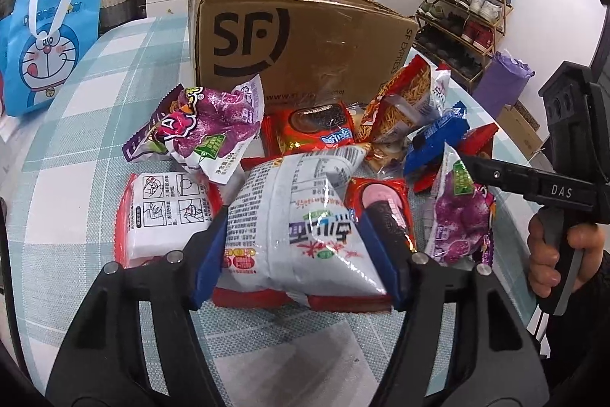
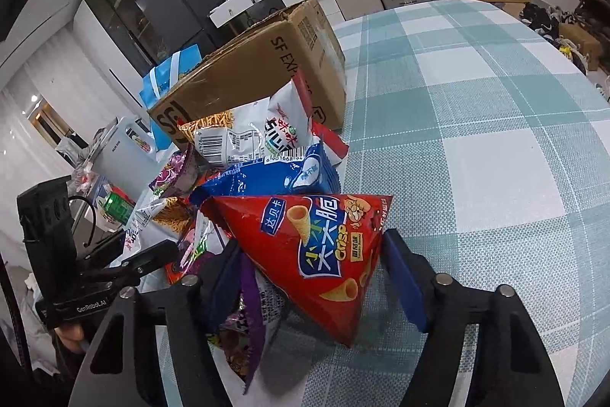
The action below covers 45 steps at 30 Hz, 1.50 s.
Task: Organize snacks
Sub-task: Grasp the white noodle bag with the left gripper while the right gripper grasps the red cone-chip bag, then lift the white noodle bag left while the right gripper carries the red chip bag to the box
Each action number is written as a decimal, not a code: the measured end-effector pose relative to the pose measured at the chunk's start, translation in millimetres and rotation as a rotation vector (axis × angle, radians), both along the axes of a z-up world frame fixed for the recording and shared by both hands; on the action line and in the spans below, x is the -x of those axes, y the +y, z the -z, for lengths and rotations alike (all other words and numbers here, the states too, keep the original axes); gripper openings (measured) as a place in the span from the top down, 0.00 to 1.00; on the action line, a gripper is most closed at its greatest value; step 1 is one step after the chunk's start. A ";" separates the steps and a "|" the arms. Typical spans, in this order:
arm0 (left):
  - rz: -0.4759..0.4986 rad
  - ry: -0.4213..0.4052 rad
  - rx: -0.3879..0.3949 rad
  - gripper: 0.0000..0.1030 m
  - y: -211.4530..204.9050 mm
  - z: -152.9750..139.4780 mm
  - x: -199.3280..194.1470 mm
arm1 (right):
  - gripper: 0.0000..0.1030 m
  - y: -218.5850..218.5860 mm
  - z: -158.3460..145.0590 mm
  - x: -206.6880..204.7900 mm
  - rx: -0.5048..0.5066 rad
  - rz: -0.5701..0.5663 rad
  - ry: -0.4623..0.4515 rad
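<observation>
Your left gripper (image 1: 295,254) fingers clamp the white snack bag (image 1: 301,220); your right gripper (image 2: 310,277) fingers bracket the red cone-crisp bag (image 2: 324,254), contact unclear. Snacks remain heaped mid-desk before the cardboard box (image 1: 301,41); sorting appears barely begun.

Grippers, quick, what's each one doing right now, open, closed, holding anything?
Left tool: closed on the white snack bag, pads on both its sides.
Right tool: closed on the red cone-snack bag.

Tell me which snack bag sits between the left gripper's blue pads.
The white crinkly bag printed with black text, lying between the left gripper pads; the purple bags and red packets lie outside them.
</observation>
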<state>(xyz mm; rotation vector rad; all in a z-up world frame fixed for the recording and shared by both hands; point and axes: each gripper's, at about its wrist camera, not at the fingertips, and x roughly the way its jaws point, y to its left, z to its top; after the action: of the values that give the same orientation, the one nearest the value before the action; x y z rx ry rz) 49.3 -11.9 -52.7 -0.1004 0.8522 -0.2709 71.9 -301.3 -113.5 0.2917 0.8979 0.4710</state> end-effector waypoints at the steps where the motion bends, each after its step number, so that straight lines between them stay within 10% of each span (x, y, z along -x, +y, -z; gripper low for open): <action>1: -0.003 0.002 0.003 0.34 1.3 1.4 -2.2 | 0.38 -1.0 0.1 0.2 -0.010 0.000 0.002; 22: 0.031 0.024 0.024 0.21 2.8 3.2 -4.9 | 0.51 -2.3 -5.2 6.4 -0.035 -0.020 -0.044; 45: 0.058 0.003 0.124 0.45 18.5 -2.4 -1.6 | 0.51 -7.8 -6.9 10.8 -0.066 -0.026 -0.069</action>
<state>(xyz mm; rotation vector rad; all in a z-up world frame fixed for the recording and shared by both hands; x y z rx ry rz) 50.9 6.6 -50.3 -0.1914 0.8423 -0.3785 61.2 -309.1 -106.5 0.3219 0.8210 0.5325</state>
